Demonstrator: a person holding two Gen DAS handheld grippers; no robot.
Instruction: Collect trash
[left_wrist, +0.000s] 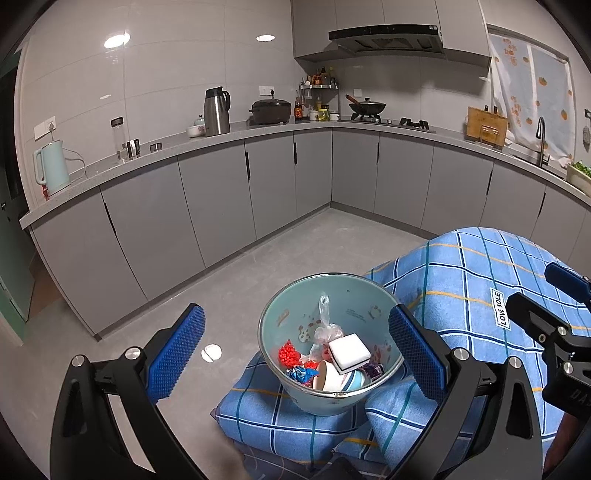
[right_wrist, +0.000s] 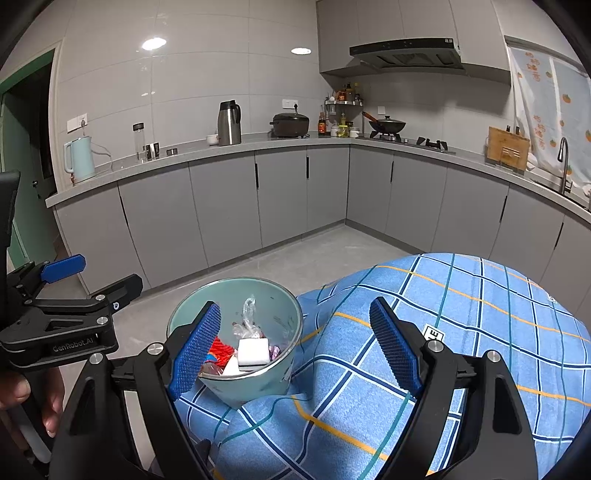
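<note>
Both grippers tilt downward, jaws spread wide and empty: the left gripper frames the trash bin, the right gripper hangs over the blue plaid cloth. The bin, holding wrappers and a white sponge, stands at the cloth's left edge, above grey kitchen floor.

We hold our left gripper tilted downward with its jaws spread wide, the blue ribbed pads well apart and nothing pressed between them. Our right gripper points down at much the same slope, jaws equally wide, blue pads clear of any contact. In the left wrist view the right gripper sits at three o'clock; in the right wrist view the left one sits at nine o'clock, with our bare left hand at eight o'clock wrapped around its handle.
</note>
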